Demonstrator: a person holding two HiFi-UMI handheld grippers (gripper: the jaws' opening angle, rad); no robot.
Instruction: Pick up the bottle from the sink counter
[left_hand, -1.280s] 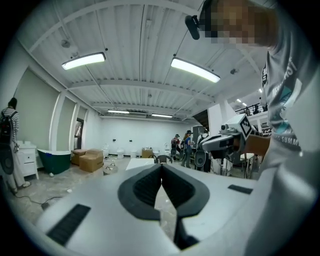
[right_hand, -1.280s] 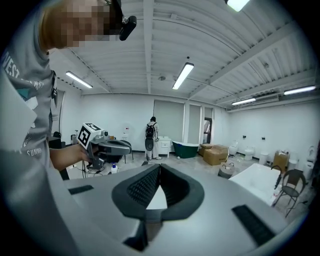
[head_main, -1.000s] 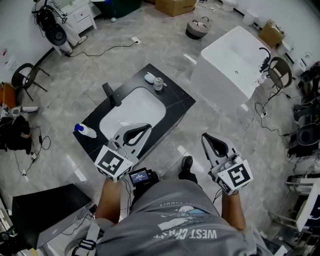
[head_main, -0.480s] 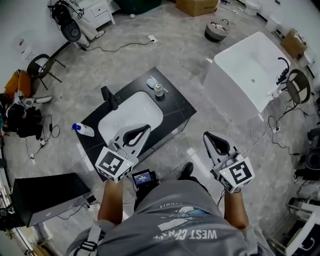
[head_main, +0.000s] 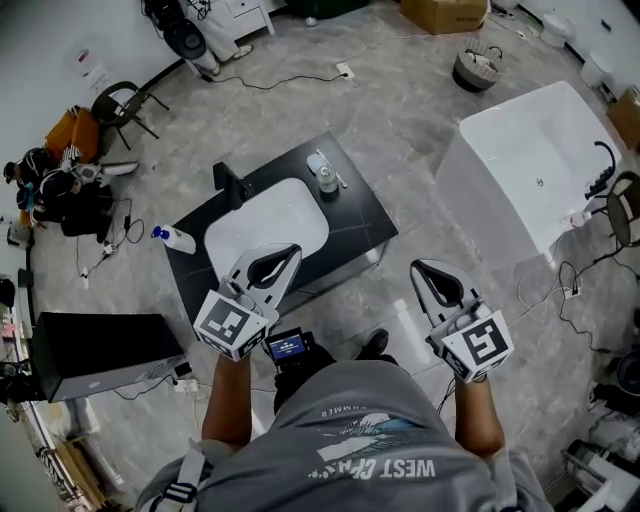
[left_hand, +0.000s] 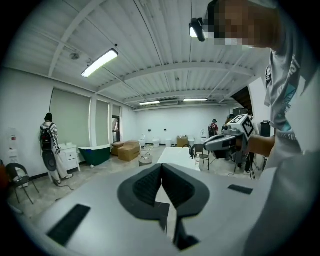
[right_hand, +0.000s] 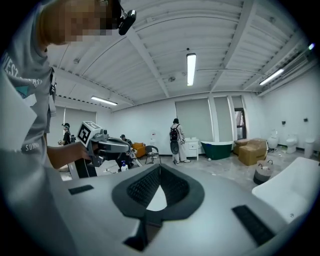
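The job has not started: the white plastic bottle with a blue cap (head_main: 172, 238) lies at the black tabletop's (head_main: 360, 215) left end, while the left gripper (head_main: 287, 256) and right gripper (head_main: 420, 272) hang near, fingers shut tight on nothing.

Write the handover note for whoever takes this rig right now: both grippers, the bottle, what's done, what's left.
Left gripper: jaws shut, nothing between them, held up in front of the person near the counter's near side.
Right gripper: jaws shut, empty, held over the floor to the right of the counter.
Bottle: the white plastic bottle with a blue cap lies on its side at the left end of the black sink counter, left of the white basin. Neither gripper touches it.
Done: nothing yet.
Left: open a gripper (the left looks nearer), reach the bottle, close on it, lift it off.
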